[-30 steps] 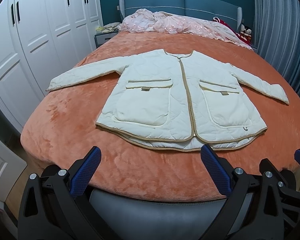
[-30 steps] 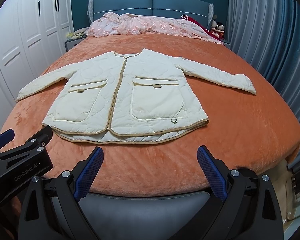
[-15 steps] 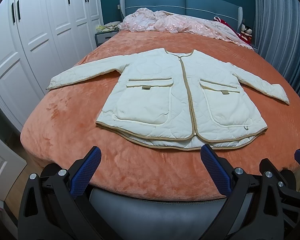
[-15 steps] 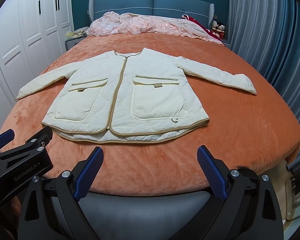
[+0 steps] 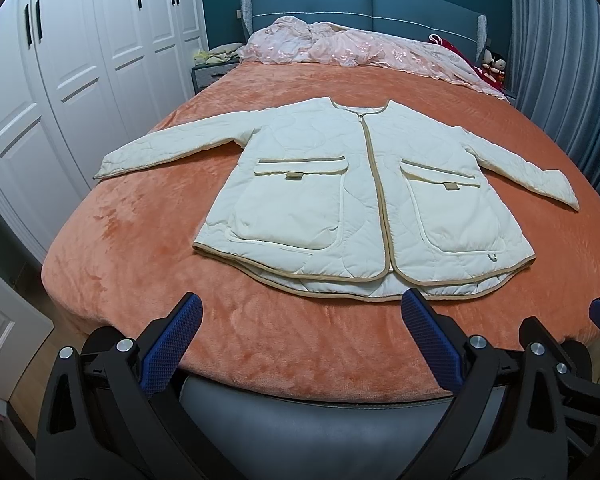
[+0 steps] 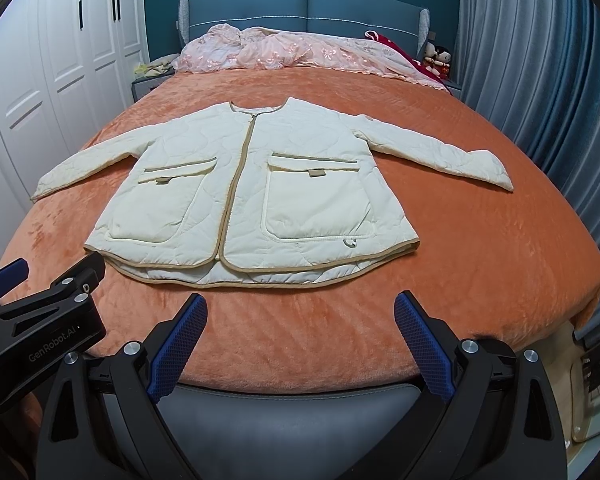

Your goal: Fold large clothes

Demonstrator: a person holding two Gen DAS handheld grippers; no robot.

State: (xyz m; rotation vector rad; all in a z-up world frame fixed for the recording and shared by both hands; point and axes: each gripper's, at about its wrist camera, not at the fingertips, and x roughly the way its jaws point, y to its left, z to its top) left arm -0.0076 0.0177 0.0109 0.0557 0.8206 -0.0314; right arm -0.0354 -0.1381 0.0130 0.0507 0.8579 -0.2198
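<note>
Padding is the main hazard: the quilted cream jacket (image 5: 364,200) lies flat and face up on the orange bedspread (image 5: 140,240), zipped, hem toward the near edge, collar toward the far headboard (image 5: 364,4), both sleeves spread wide. Nothing is folded yet.

The left tool (image 5: 300,336) and the right tool (image 6: 300,336) both hang at the near foot of the bed with their blue pads wide apart, holding nothing and touching neither jacket nor bedspread.

Risks from here, as I judge them:

- The left sleeve (image 5: 172,148) and right sleeve (image 6: 440,152) sit well apart from the tools. Reaching that far over the bed could drag a tool across the body panels and rumple them.
- The plush bedspread looks soft and grippy. A pinch that goes too deep at a cuff would likely catch the pile along with the fabric, and lifting would pull the bedding up.
- Quilted fill tends to spring back, so a sleeve laid across the chest may slide off again unless pressed down.
- The hem (image 6: 252,276) shows two layers, the back panel longer than the front. Grabbing only the top layer would fold the front alone and leave the back skewed.
- The bulky patch pockets (image 6: 316,204) may make a centre fold lopsided.
</note>
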